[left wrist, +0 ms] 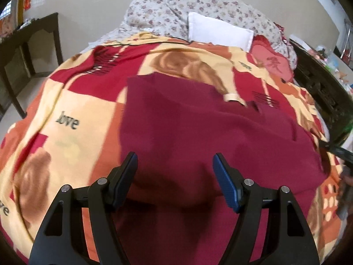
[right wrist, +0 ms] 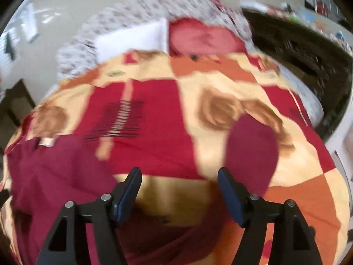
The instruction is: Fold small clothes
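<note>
A maroon garment (left wrist: pixel 198 132) lies spread on a patterned red, cream and orange blanket (left wrist: pixel 77 101), with a cream neck label (left wrist: pixel 231 98) at its far edge. My left gripper (left wrist: pixel 175 170) is open and empty, held just above the garment's near part. In the right wrist view the garment (right wrist: pixel 57 170) lies at the left and below, and one maroon sleeve (right wrist: pixel 251 152) sticks out to the right. My right gripper (right wrist: pixel 179 183) is open and empty above the blanket (right wrist: pixel 154 114), between body and sleeve. This view is blurred.
A white pillow (left wrist: pixel 218 31), a red pillow (left wrist: pixel 271 64) and a floral quilt (left wrist: pixel 167 11) lie at the head of the bed. A dark wooden table (left wrist: pixel 26 50) stands at the left. A dark carved bed frame (left wrist: pixel 320 88) and cluttered shelf are at the right.
</note>
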